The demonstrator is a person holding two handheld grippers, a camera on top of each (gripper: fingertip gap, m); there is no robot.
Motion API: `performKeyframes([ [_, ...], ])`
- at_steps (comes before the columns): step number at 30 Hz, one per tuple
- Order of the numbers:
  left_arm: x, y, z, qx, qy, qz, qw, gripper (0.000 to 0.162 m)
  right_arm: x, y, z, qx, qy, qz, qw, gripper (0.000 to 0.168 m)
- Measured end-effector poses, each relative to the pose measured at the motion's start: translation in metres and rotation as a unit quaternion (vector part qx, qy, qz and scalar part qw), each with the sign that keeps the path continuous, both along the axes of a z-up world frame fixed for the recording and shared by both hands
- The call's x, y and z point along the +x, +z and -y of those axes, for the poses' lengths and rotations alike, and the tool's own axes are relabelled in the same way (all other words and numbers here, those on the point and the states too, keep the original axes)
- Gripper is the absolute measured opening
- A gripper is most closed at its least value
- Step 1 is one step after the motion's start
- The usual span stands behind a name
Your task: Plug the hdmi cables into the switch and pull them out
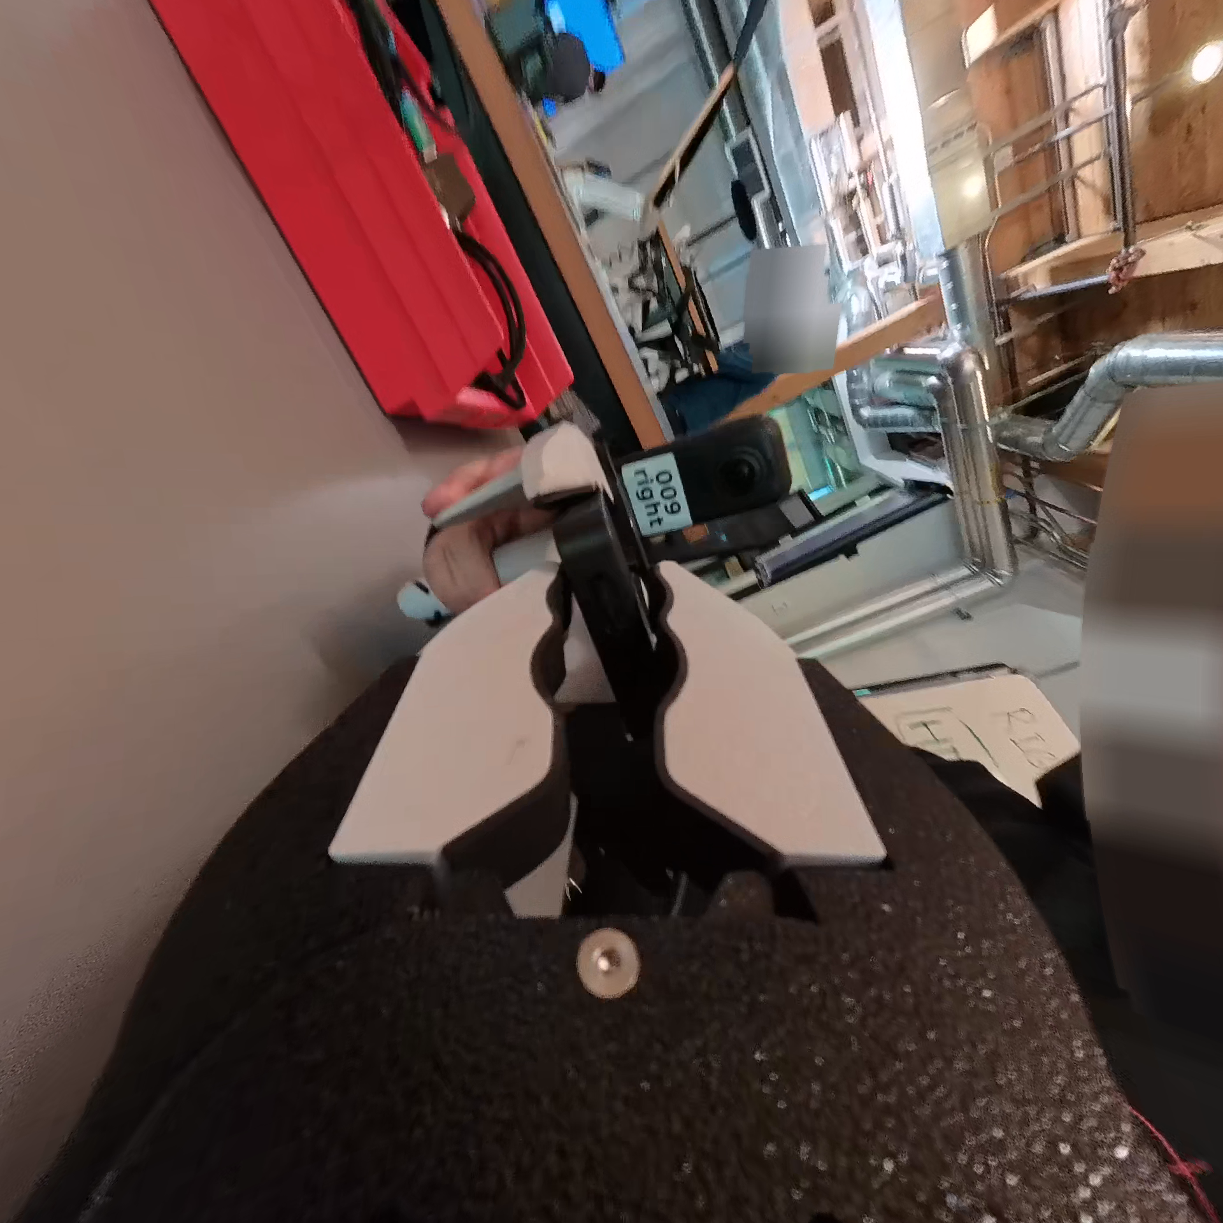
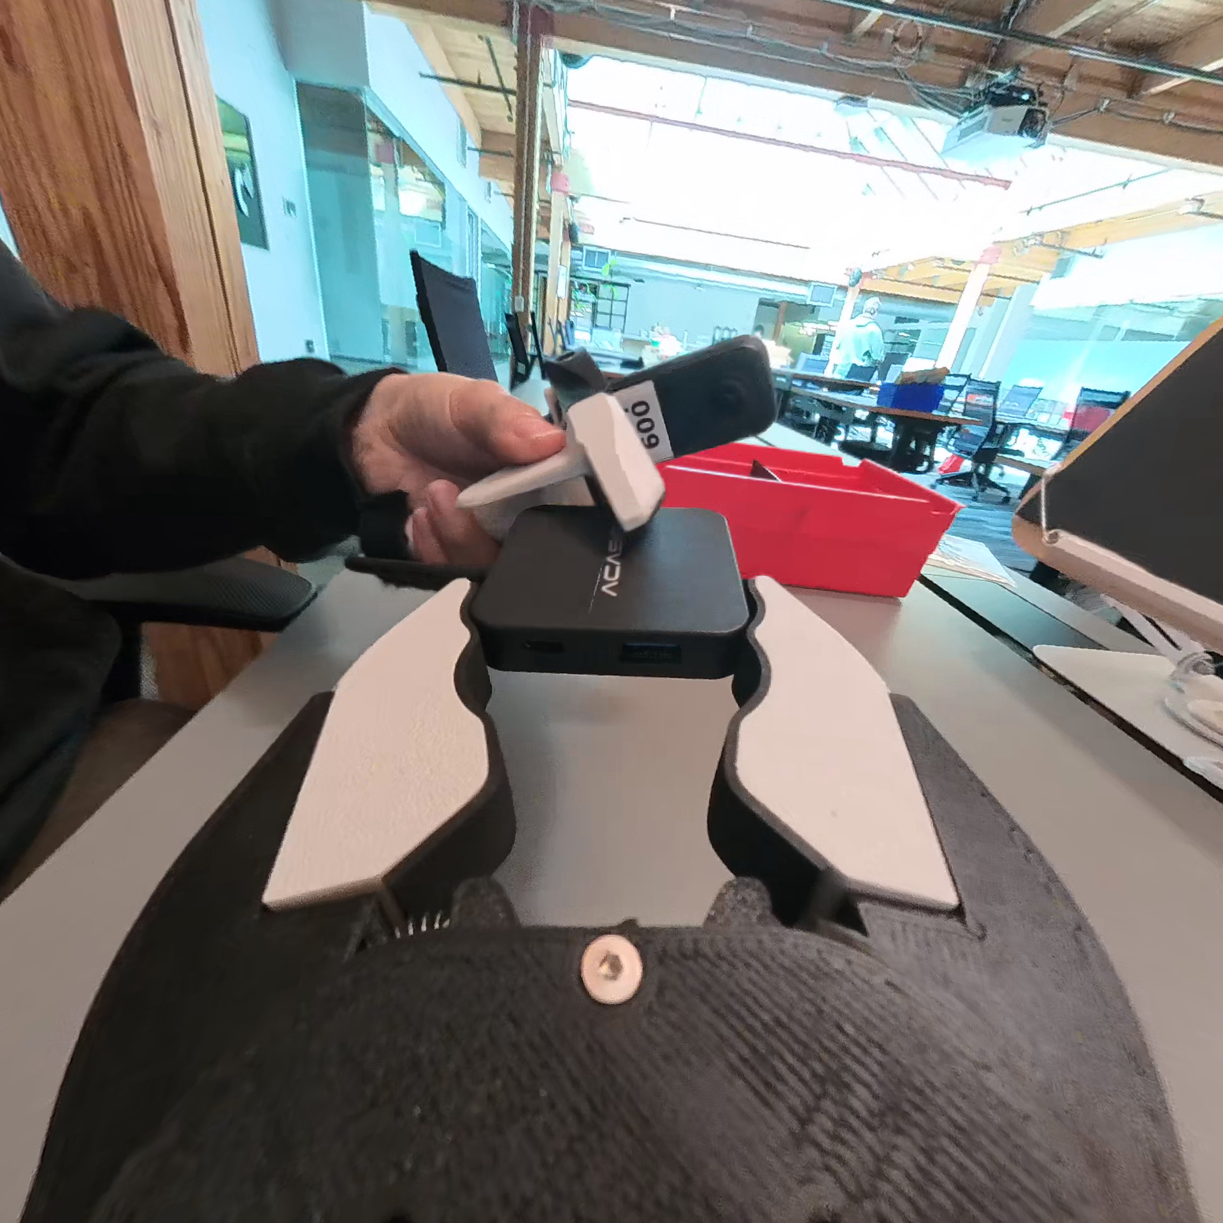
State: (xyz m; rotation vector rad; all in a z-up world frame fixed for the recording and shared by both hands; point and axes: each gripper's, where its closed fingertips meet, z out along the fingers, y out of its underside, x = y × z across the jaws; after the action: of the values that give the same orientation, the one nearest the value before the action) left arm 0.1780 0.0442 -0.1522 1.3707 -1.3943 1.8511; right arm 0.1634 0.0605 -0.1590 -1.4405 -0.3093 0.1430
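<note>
In the right wrist view my right gripper [image 2: 612,612] is shut on a flat black switch [image 2: 615,576], one finger on each side, holding it just above the grey table [image 2: 595,761]. Two ports show on its near face. A person's hand [image 2: 437,437] holds the left gripper at the switch's far side; its fingertips are hidden there. A black cable [image 2: 410,570] runs left from the switch's far corner. In the rolled left wrist view my left gripper [image 1: 605,589] is nearly closed on a flat black piece, apparently an HDMI plug [image 1: 615,662], facing the right gripper's camera [image 1: 734,470].
A red bin [image 2: 827,536] stands just beyond the switch; in the left wrist view the bin [image 1: 298,165] holds more black cables [image 1: 509,298]. A tilted dark board on a white stand [image 2: 1125,496] is at the right. A wooden post [image 2: 99,165] rises at the left.
</note>
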Motion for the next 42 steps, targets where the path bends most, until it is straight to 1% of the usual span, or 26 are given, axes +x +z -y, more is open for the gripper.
performKeyframes([
  [3, 0.008, 0.015, -0.023, 0.037, 0.075, 0.057, 0.995, 0.032, 0.004, 0.003, 0.003, 0.001, 0.0, -0.011, 1.0, 0.074],
  [4, 0.011, 0.022, -0.035, 0.061, 0.108, 0.085, 0.989, 0.032, 0.006, 0.001, 0.004, -0.005, -0.005, -0.014, 1.0, 0.074],
  [7, 0.013, 0.041, -0.082, 0.155, 0.2, 0.151, 0.955, 0.034, 0.014, -0.001, 0.005, -0.005, -0.019, -0.014, 1.0, 0.074],
  [10, 0.016, 0.047, -0.154, 0.285, 0.267, 0.147, 0.909, 0.05, 0.018, 0.0, 0.008, 0.002, -0.02, -0.029, 0.999, 0.073],
  [11, 0.016, 0.044, -0.185, 0.34, 0.283, 0.13, 0.887, 0.05, 0.02, -0.002, 0.009, 0.001, -0.022, -0.031, 0.999, 0.074],
  [13, 0.015, 0.033, -0.262, 0.462, 0.312, 0.076, 0.827, 0.058, 0.024, -0.004, 0.009, 0.001, -0.028, -0.035, 0.999, 0.074],
  [14, 0.011, 0.024, -0.302, 0.517, 0.316, 0.036, 0.795, 0.058, 0.025, -0.004, 0.01, 0.002, -0.026, -0.039, 0.999, 0.073],
  [16, 0.0, 0.008, -0.374, 0.591, 0.311, -0.05, 0.742, 0.059, 0.027, -0.005, 0.011, 0.006, -0.029, -0.044, 0.999, 0.073],
  [17, -0.007, -0.003, -0.402, 0.609, 0.302, -0.093, 0.727, 0.059, 0.028, -0.006, 0.011, 0.006, -0.027, -0.045, 0.999, 0.073],
  [18, -0.013, -0.014, -0.424, 0.613, 0.288, -0.137, 0.722, 0.058, 0.028, -0.007, 0.011, 0.005, -0.027, -0.047, 0.999, 0.074],
  [21, -0.028, -0.056, -0.471, 0.601, 0.253, -0.254, 0.715, 0.058, 0.028, -0.012, 0.009, -0.005, -0.024, -0.043, 0.999, 0.073],
  [22, -0.033, -0.07, -0.483, 0.604, 0.243, -0.282, 0.705, 0.057, 0.026, -0.014, 0.009, -0.008, -0.021, -0.043, 0.999, 0.073],
  [24, -0.036, -0.094, -0.497, 0.612, 0.223, -0.313, 0.691, 0.057, 0.025, -0.017, 0.007, -0.01, -0.017, -0.044, 0.999, 0.073],
  [25, -0.036, -0.104, -0.503, 0.623, 0.217, -0.323, 0.678, 0.058, 0.024, -0.017, 0.007, -0.009, -0.012, -0.046, 0.999, 0.073],
  [27, -0.036, -0.121, -0.513, 0.651, 0.201, -0.336, 0.65, 0.058, 0.024, -0.018, 0.007, -0.008, -0.008, -0.051, 0.999, 0.074],
  [29, -0.036, -0.134, -0.517, 0.662, 0.185, -0.353, 0.634, 0.052, 0.025, -0.015, 0.009, 0.0, -0.003, -0.061, 0.998, 0.073],
  [30, -0.036, -0.136, -0.52, 0.667, 0.184, -0.361, 0.625, 0.051, 0.027, -0.014, 0.011, 0.007, -0.002, -0.069, 0.998, 0.073],
  [31, -0.035, -0.138, -0.52, 0.665, 0.184, -0.366, 0.625, 0.05, 0.029, -0.012, 0.013, 0.014, 0.001, -0.076, 0.997, 0.073],
  [32, -0.033, -0.141, -0.515, 0.651, 0.183, -0.368, 0.638, 0.038, 0.03, -0.01, 0.014, 0.02, 0.004, -0.084, 0.996, 0.073],
  [36, -0.03, -0.142, -0.513, 0.639, 0.185, -0.358, 0.655, 0.034, 0.031, -0.005, 0.019, 0.038, 0.028, -0.103, 0.994, 0.074],
  [37, -0.03, -0.142, -0.514, 0.643, 0.183, -0.347, 0.657, 0.021, 0.03, -0.004, 0.02, 0.043, 0.035, -0.108, 0.993, 0.074],
  [38, -0.03, -0.142, -0.514, 0.65, 0.18, -0.332, 0.659, 0.02, 0.031, -0.003, 0.021, 0.048, 0.04, -0.114, 0.991, 0.074],
  [39, -0.03, -0.142, -0.514, 0.657, 0.183, -0.32, 0.658, 0.019, 0.032, -0.001, 0.023, 0.054, 0.045, -0.121, 0.99, 0.074],
  [40, -0.029, -0.139, -0.514, 0.668, 0.19, -0.308, 0.65, 0.018, 0.034, 0.0, 0.024, 0.06, 0.047, -0.129, 0.989, 0.074],
  [41, -0.027, -0.131, -0.516, 0.688, 0.201, -0.288, 0.635, 0.018, 0.036, 0.002, 0.026, 0.067, 0.048, -0.136, 0.987, 0.074],
  [42, -0.025, -0.116, -0.515, 0.71, 0.218, -0.265, 0.614, 0.016, 0.037, 0.003, 0.028, 0.075, 0.052, -0.143, 0.986, 0.074],
])
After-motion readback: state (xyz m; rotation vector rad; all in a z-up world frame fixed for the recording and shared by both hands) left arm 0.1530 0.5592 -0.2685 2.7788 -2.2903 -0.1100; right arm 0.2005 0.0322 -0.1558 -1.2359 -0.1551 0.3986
